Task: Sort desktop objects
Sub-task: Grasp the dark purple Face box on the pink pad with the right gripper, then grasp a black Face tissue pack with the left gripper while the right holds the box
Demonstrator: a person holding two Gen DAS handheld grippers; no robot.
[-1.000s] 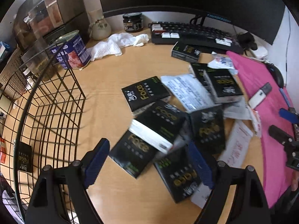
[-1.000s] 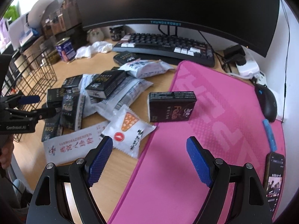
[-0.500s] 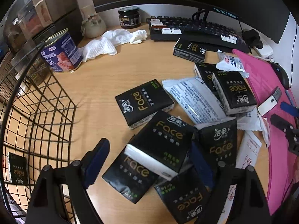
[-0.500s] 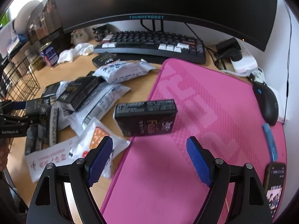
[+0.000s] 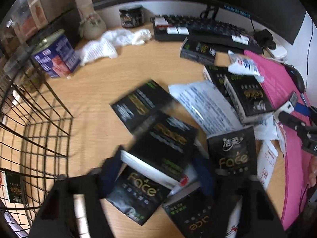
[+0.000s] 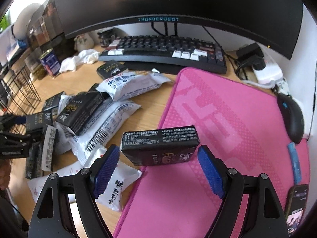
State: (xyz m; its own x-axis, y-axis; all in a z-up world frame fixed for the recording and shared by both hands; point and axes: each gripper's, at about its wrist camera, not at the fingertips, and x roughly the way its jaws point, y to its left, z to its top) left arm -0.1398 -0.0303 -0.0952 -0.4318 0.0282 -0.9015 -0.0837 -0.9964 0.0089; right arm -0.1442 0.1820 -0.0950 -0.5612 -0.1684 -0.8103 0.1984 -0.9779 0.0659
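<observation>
Several black "Face" tissue packs lie in a heap on the wooden desk, mixed with white snack packets [image 5: 206, 107]. My left gripper [image 5: 158, 174] is open, its blue pads either side of the top pack [image 5: 164, 144] in the heap; the view is blurred. My right gripper [image 6: 158, 168] is open, its pads on either side of a dark tissue pack [image 6: 160, 146] lying at the pink mat's [image 6: 227, 119] left edge, not touching it. A black wire basket [image 5: 33, 130] at the left holds one pack [image 5: 13, 186].
A keyboard [image 6: 164, 53] and monitor [image 6: 178, 4] stand at the back. A blue tin [image 5: 55, 57], white cloth [image 5: 115, 41] and dark jar [image 5: 131, 15] sit at the back left. A mouse [image 6: 293, 119], blue pen [image 6: 295, 162] and phone [image 6: 297, 208] lie at the right.
My left gripper has moved down onto the heap, and its pads now frame the top pack. My right gripper has moved forward until the dark pack on the mat sits between its open pads.
</observation>
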